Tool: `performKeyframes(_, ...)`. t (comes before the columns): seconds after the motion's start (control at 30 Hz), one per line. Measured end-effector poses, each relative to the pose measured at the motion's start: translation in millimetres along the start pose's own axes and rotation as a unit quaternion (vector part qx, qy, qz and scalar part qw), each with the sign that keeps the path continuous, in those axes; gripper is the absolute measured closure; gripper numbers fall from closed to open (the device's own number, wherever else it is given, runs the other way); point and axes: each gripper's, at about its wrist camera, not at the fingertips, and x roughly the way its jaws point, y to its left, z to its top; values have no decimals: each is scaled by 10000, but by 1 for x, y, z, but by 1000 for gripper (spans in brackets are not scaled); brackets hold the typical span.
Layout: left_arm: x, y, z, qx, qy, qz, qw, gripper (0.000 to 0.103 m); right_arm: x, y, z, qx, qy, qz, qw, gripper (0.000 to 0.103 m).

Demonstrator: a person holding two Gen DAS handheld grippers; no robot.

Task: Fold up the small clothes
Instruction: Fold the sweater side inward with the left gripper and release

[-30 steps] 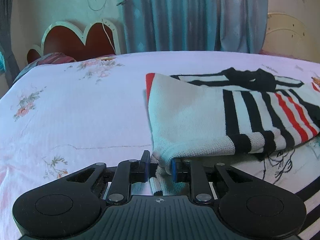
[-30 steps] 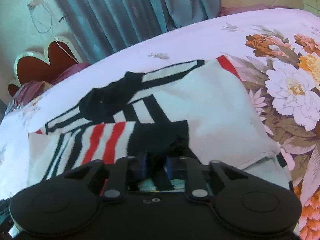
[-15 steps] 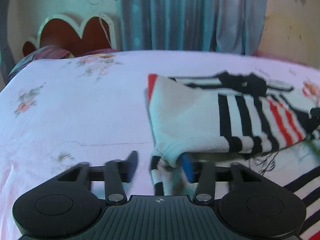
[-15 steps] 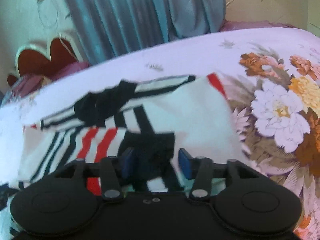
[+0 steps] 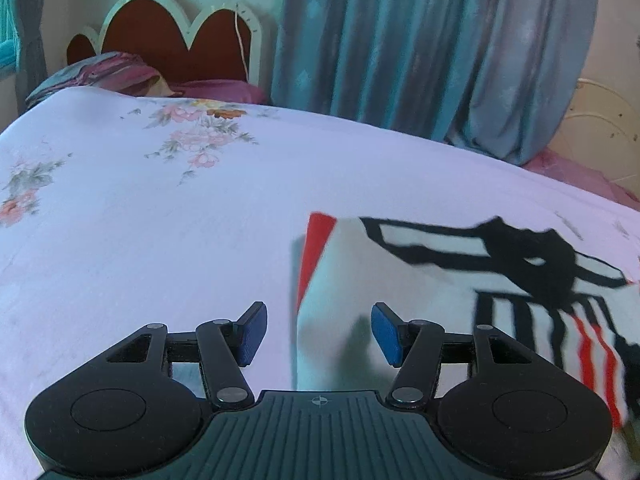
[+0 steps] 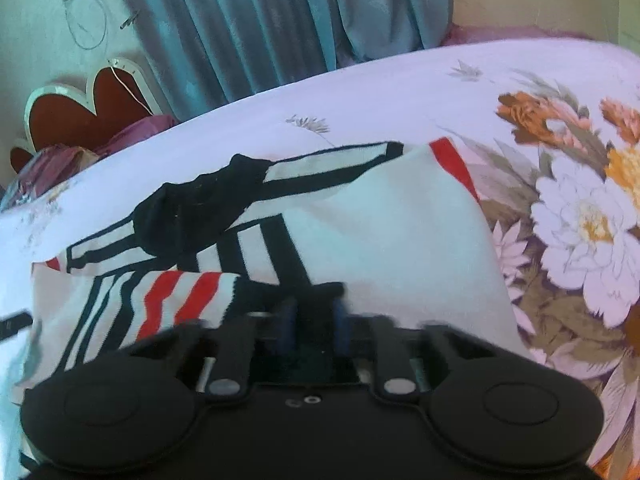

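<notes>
Both let go: left hand-held gripper (image 5: 318,334) now gapes over the sweater (image 5: 400,280); right hand-held gripper (image 6: 312,326) blurs, jaws narrowing emptily, fold laid on the bed (image 5: 140,240).

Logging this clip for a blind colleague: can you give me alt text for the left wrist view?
The left gripper hangs open above a bed, its blue pads spread wide and holding nothing. A folded sweater, white with black and red stripes, lies on the sheet ahead and to the right. Blue curtains and a scalloped headboard stand behind.
</notes>
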Motion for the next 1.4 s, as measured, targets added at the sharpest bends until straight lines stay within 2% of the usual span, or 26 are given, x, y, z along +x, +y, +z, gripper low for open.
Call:
performKeyframes(0.1, 22, -1, 8, -67, 89, 21, 9999, 46, -10, 3, 2, -299, -211, 4, 9993, 97)
performKeyframes(0.17, 34, 0, 12, -146, 76, 89, 9998, 46, -16, 5, -2, -617, -466, -256, 9967, 99)
performKeyframes(0.2, 40, 0, 13, -144, 65, 205, 9997, 46, -11, 3, -6, -718, -424, -529, 9951, 102)
performKeyframes(0.27, 49, 0, 13, -156, 52, 346, 9993, 46, 3, -10, -10, -547, -131, -723, 9958, 103)
performKeyframes(0.33, 52, -3, 13, -75, -37, 409, 9991, 46, 0, -12, -9, -580, -173, -646, 9961, 102)
performKeyframes(0.4, 51, -3, 15, -123, -58, 422, 9990, 46, -9, -9, -4, -528, -391, -619, 9959, 88)
performKeyframes(0.5, 40, 1, 19, -361, -173, 472, 9981, 46, -21, 2, 4, -657, -709, -449, 9943, 82)
performKeyframes(0.57, 28, -3, 20, -252, -282, 379, 9986, 46, -22, 14, 6, -809, -741, -214, 9937, 79)
performKeyframes(0.7, -5, -19, 6, 45, -389, 74, 9992, 46, -11, 36, 3, -1036, -498, 121, 9933, 78)
performKeyframes(0.77, -15, -27, -6, 231, -338, -59, 9991, 46, -5, 43, 0, -1117, -389, 141, 9929, 77)
performKeyframes(0.83, -21, -34, -23, 400, -200, -141, 9989, 46, 1, 45, -5, -1227, -270, 42, 9921, 77)
performKeyframes(0.9, -18, -37, -38, 611, 29, -39, 9981, 46, 8, 42, -10, -1339, -146, -262, 9905, 78)
performKeyframes(1.0, -22, -38, -48, 759, -44, 112, 9970, 46, 10, 32, -10, -1395, -170, -385, 9893, 80)
performKeyframes(1.07, -30, -37, -44, 604, -6, 88, 9981, 46, 4, 32, -7, -1316, -149, -431, 9902, 80)
performKeyframes(1.13, -39, -38, -41, 469, -27, -15, 9989, 46, -5, 33, -7, -1187, -242, -230, 9924, 80)
performKeyframes(1.3, -50, -57, -50, 637, 27, -200, 9978, 46, -21, 60, -16, -1394, -277, 193, 9897, 77)
performKeyframes(1.4, -47, -66, -63, 793, 111, -97, 9967, 45, -17, 73, -24, -1620, -130, 228, 9864, 77)
